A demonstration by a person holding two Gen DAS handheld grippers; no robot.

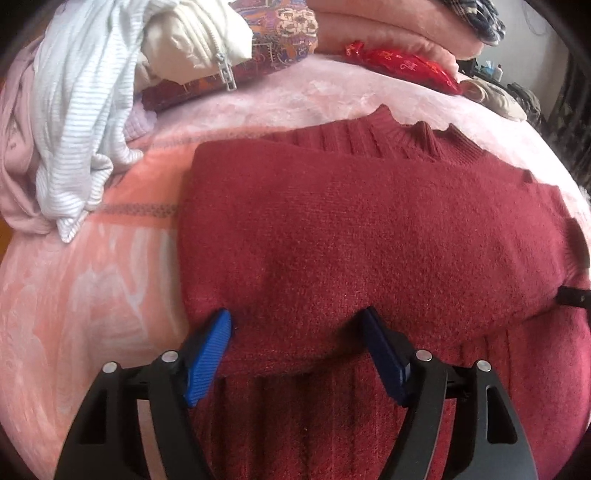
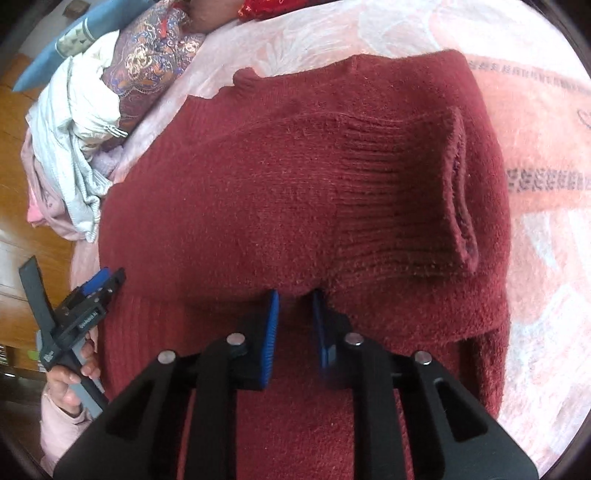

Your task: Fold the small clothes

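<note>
A dark red knit sweater (image 1: 369, 229) lies flat on the pink blanket (image 1: 92, 295), a sleeve folded across its body. My left gripper (image 1: 295, 317) is open, its blue pads resting on the folded sleeve's near edge. In the right wrist view the sweater (image 2: 258, 184) fills the middle, the ribbed cuff (image 2: 458, 192) lying at right. My right gripper (image 2: 295, 297) has its pads close together with a fold of red knit pinched between them. The left gripper (image 2: 96, 288) shows at the sweater's left edge, held by a hand.
A heap of white, cream and pink clothes (image 1: 81, 122) lies at the back left of the bed, next to a patterned purple cushion (image 1: 280, 29). A red packet (image 1: 402, 66) and folded pink bedding (image 1: 388, 26) lie behind the sweater. Wooden floor (image 2: 11, 147) shows left of the bed.
</note>
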